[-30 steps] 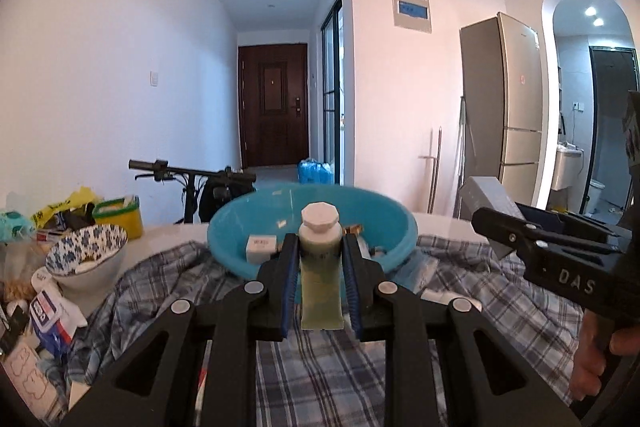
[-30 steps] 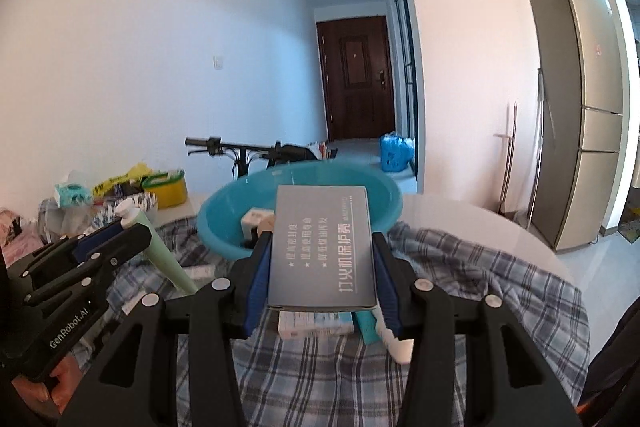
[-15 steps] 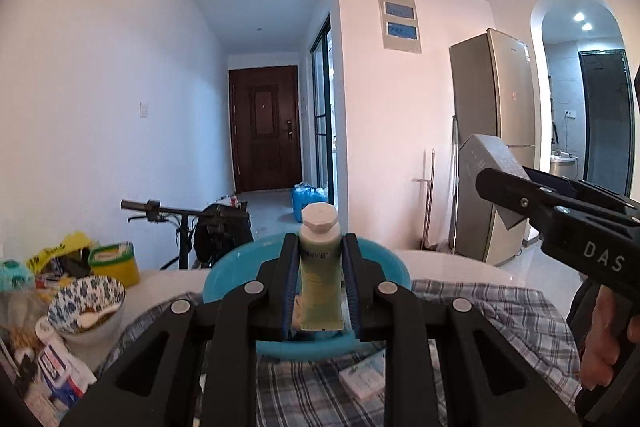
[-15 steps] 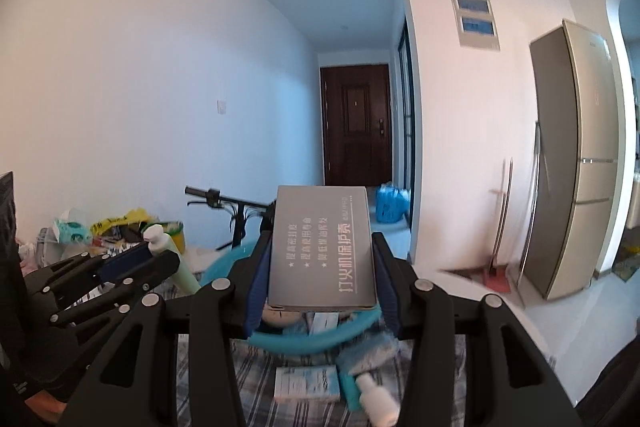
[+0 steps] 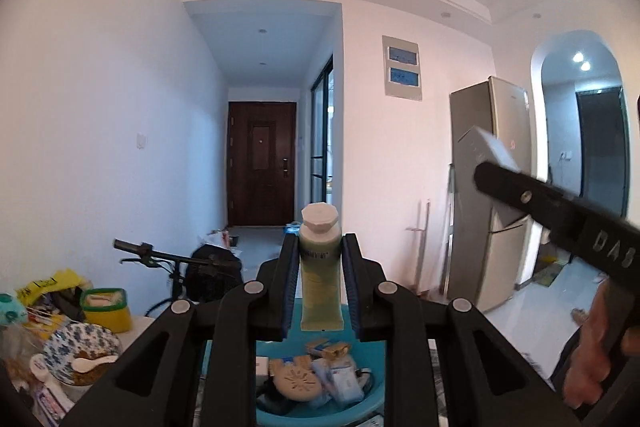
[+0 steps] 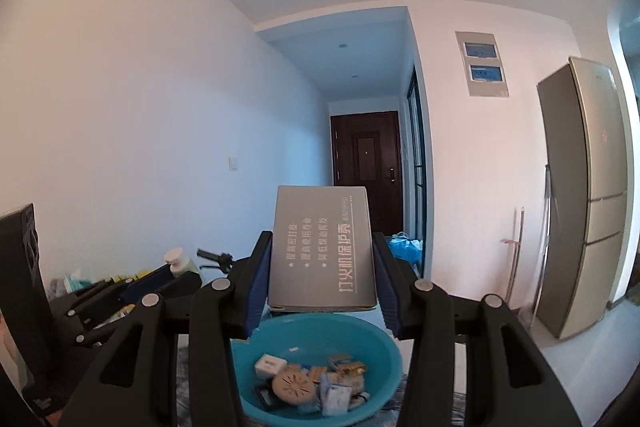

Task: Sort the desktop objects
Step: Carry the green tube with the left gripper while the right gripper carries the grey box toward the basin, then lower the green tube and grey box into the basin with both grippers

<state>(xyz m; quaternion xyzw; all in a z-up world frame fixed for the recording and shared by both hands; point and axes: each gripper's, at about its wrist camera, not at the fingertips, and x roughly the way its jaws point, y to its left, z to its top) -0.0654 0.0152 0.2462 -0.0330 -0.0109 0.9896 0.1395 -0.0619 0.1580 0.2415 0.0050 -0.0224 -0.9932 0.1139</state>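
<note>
The left gripper [image 5: 320, 283] is closed on a green tube [image 5: 321, 279] with a white cap. The tube stands upright between the two blue pads, and the pads press on both of its sides. The cap sticks up above the fingers. The tube hangs in the air over a blue basin [image 5: 374, 405].

The right gripper [image 6: 322, 279] is closed on a flat gray box [image 6: 322, 247] with white writing on it. The pads squeeze the box from the left and the right. The box is up in the air too, just above the far rim of the basin.

The basin sits low and near, on a checked cloth [image 6: 430, 413]. Small things lie inside it: a round tan thing with holes [image 6: 290, 383], a small white box [image 6: 269, 365], some little packets [image 6: 336, 397] and a shiny gold wrapper [image 6: 352, 367].

In the left wrist view, the right gripper shows at the right side, with the person's hand [image 5: 596, 359] around its handle. In the right wrist view, the left gripper shows low on the left, and the tube's white cap peeks out there.

On the left of the table [image 5: 138, 325] stand a blue patterned bowl [image 5: 78, 351] with a white spoon [image 5: 90, 363] in it, and a yellow tub [image 5: 105, 309] with a green rim. A bike handlebar [image 5: 160, 255] is behind them. Far away are a brown door [image 5: 261, 163] and a tall fridge [image 5: 484, 187] on the right.
</note>
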